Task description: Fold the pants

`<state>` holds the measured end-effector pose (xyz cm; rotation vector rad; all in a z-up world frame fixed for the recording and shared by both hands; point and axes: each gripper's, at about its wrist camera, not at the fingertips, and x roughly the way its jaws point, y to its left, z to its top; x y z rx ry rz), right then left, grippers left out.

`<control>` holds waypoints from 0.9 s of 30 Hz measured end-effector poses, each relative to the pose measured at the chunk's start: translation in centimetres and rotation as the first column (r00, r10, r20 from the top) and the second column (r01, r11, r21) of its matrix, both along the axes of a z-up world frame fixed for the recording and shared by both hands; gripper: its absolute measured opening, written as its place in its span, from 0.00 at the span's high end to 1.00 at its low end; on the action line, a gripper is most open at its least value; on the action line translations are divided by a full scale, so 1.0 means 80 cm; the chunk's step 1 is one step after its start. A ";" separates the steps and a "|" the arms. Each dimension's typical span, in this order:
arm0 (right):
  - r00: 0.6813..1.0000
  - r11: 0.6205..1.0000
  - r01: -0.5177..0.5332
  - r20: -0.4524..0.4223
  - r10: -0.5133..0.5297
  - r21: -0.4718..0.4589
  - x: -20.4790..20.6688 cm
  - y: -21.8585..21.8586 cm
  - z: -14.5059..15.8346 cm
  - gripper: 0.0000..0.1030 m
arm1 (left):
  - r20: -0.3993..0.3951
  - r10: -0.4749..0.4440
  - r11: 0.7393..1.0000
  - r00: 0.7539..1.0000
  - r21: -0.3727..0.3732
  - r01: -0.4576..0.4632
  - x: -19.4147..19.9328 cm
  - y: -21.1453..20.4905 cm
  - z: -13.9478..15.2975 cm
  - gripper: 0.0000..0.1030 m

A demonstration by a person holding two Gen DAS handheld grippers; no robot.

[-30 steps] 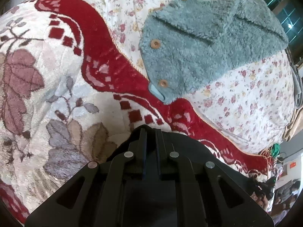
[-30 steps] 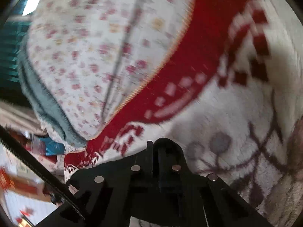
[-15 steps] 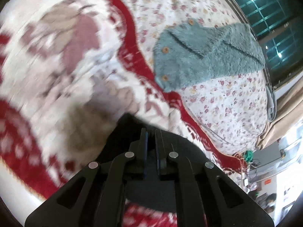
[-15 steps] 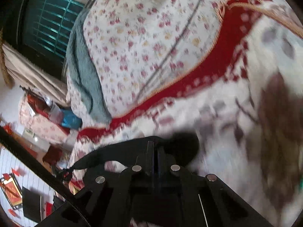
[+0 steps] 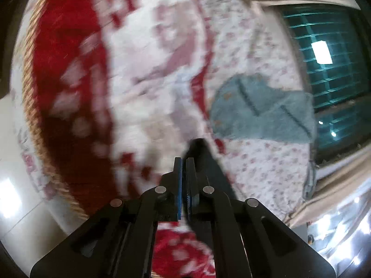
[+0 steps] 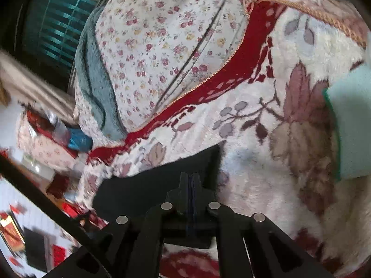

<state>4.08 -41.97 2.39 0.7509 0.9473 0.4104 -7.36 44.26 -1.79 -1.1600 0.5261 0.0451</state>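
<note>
The pants are black cloth. In the left wrist view a strip of the pants [image 5: 204,155] runs up from between the blue pads of my left gripper [image 5: 184,162], which is shut on it. In the right wrist view a wide flap of the pants [image 6: 162,180] hangs to the left of my right gripper [image 6: 190,176], whose fingers are pressed together on the cloth's edge. Both grippers hover over a red and cream flowered blanket [image 6: 266,120]. Most of the pants is hidden below the grippers.
A fuzzy teal garment [image 5: 262,113] lies on the flower-print sheet [image 5: 262,162] beyond the blanket, and also shows as the teal garment [image 6: 92,81] in the right view. A pale green object [image 6: 350,125] pokes in at the right edge. A window [image 5: 336,69] and the bed's edge with floor [image 5: 14,197] lie around.
The left view has swung and rolled, so the teal garment slid from top centre to the right and the picture blurs. In the right view the black cloth now spreads wider to the left.
</note>
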 end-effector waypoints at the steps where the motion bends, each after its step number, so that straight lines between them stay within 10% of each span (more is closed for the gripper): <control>1: 1.000 1.000 -0.003 -0.002 0.004 0.025 0.000 0.005 0.002 0.96 | 0.013 -0.018 0.999 1.000 0.027 0.017 0.003 -0.007 0.012 0.89; 4: 0.999 0.996 -0.029 0.025 0.032 -0.087 0.000 0.046 0.019 0.92 | -0.014 -0.125 0.974 0.992 0.187 0.125 0.040 -0.058 0.067 0.60; 6: 0.998 0.973 -0.045 0.034 0.054 -0.228 -0.004 0.089 0.027 0.91 | -0.121 -0.200 0.917 0.972 0.327 0.229 0.078 -0.101 0.091 0.60; 8: 0.995 0.935 -0.074 0.033 0.091 -0.346 -0.008 0.137 0.028 0.91 | -0.261 -0.245 0.806 0.934 0.481 0.345 0.116 -0.146 0.102 0.60; 10: 0.994 0.904 -0.096 0.003 0.106 -0.417 -0.008 0.171 0.017 0.91 | -0.453 -0.205 0.624 0.867 0.622 0.473 0.149 -0.187 0.089 0.60; 13: 0.976 0.850 -0.201 -0.172 0.132 -0.486 -0.002 0.196 -0.028 0.85 | -0.651 -0.220 0.505 0.726 0.560 0.656 0.147 -0.203 0.037 0.60; 15: 0.947 0.779 -0.310 -0.251 0.201 -0.545 -0.024 0.218 -0.042 0.83 | -0.680 -0.226 0.446 0.698 0.565 0.695 0.120 -0.203 0.016 0.60; 20: 0.899 0.743 -0.421 -0.348 0.266 -0.520 -0.064 0.218 -0.044 0.69 | -0.649 -0.199 0.541 0.734 0.552 0.634 0.094 -0.175 0.032 0.60; 25: 0.968 0.848 -0.241 -0.179 0.175 -0.472 -0.028 0.207 0.017 0.69 | -0.417 -0.196 0.633 0.887 0.637 0.440 0.097 -0.191 0.118 0.60; 27: 0.977 0.864 -0.211 -0.129 0.171 -0.456 -0.002 0.228 0.032 0.67 | -0.422 -0.299 0.629 0.856 0.587 0.509 0.124 -0.233 0.124 0.60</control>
